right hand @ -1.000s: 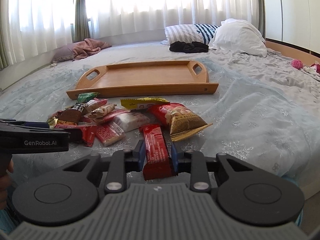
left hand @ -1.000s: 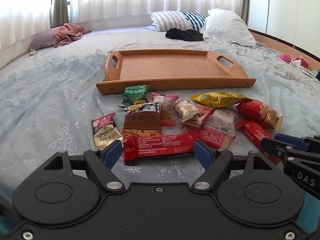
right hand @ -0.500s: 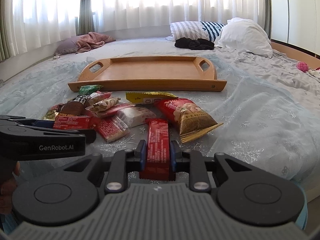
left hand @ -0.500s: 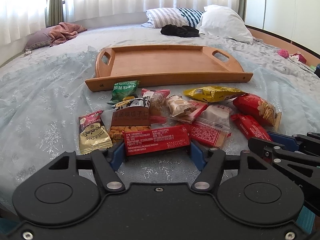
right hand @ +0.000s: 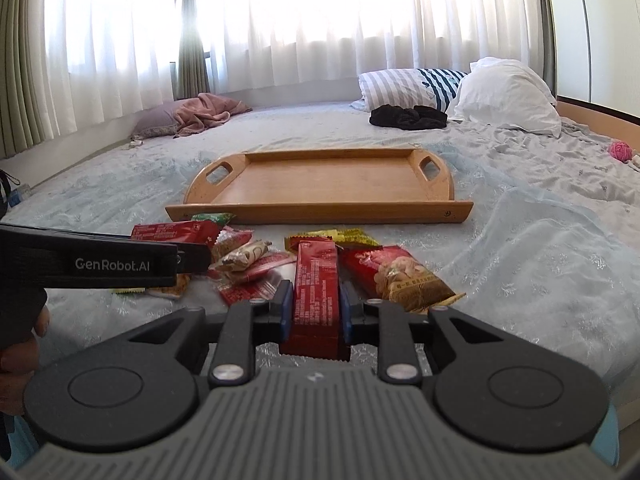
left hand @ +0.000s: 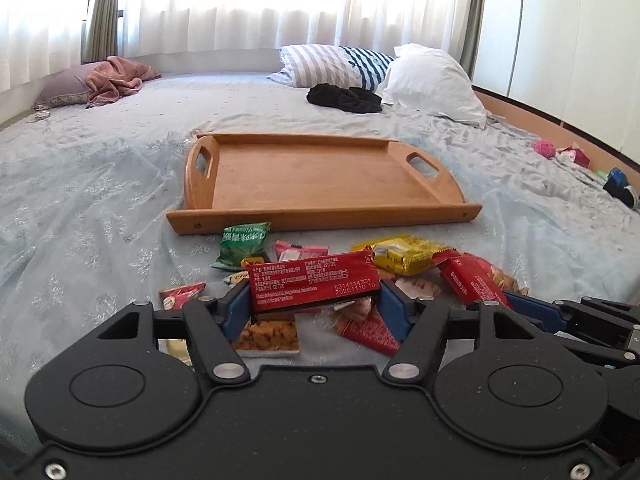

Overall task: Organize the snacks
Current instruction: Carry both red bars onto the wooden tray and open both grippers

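My left gripper [left hand: 313, 306] is shut across the width of a long red snack bar [left hand: 312, 282], lifted clear of the pile. My right gripper [right hand: 314, 314] is shut on a second red bar [right hand: 316, 280], held lengthwise and pointing away from me. In the right wrist view the left gripper [right hand: 192, 254] shows at the left with its bar [right hand: 176, 232]. A wooden tray [left hand: 320, 212] with nothing in it lies just beyond the snacks on the bed. Below the grippers lie a green packet [left hand: 242, 246], a yellow packet [left hand: 404, 256] and a red nut bag [right hand: 396, 276].
The snacks lie on a pale blue bedspread [left hand: 100, 208]. Pillows [left hand: 432, 84], black clothing [left hand: 344, 98] and a pink blanket [left hand: 116, 80] lie at the far end. A pink ball [left hand: 543, 148] and small items lie at the right edge. A hand [right hand: 20, 344] shows at the left.
The left jaws closed on the long red bar and lifted it off the pile. The right gripper tightened on its bar and raised it a little.
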### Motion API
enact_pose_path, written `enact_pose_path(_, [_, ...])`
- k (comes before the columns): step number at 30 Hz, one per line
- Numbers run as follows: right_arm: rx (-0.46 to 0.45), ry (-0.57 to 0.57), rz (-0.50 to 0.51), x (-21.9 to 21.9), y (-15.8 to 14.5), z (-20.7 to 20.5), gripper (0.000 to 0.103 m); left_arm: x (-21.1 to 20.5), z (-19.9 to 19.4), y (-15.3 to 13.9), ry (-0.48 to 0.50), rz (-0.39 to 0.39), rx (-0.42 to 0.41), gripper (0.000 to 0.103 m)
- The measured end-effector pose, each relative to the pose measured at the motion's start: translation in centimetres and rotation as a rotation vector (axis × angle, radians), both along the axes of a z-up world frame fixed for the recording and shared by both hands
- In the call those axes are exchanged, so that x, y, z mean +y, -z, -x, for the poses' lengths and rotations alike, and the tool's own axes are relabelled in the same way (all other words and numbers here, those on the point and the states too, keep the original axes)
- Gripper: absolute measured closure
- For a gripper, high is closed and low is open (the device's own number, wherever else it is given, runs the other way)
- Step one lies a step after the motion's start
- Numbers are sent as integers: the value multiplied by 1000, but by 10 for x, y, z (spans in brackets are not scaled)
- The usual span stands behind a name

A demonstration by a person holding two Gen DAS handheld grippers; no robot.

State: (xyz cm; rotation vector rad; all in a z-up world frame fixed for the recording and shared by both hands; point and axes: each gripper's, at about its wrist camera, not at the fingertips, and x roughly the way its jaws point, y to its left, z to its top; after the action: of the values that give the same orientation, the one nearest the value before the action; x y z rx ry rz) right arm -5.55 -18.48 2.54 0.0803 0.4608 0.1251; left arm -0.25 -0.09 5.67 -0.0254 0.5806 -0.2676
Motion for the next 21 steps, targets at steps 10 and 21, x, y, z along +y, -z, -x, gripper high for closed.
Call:
enact_pose_path(10, [-4,74,-86,-42,-43,-63,75,-10,-87,-46,54,70,56,39])
enact_pose_path(21, [104,90,-139,-88,-51,-186,75,-52,-201,-51,-22,57,132,39])
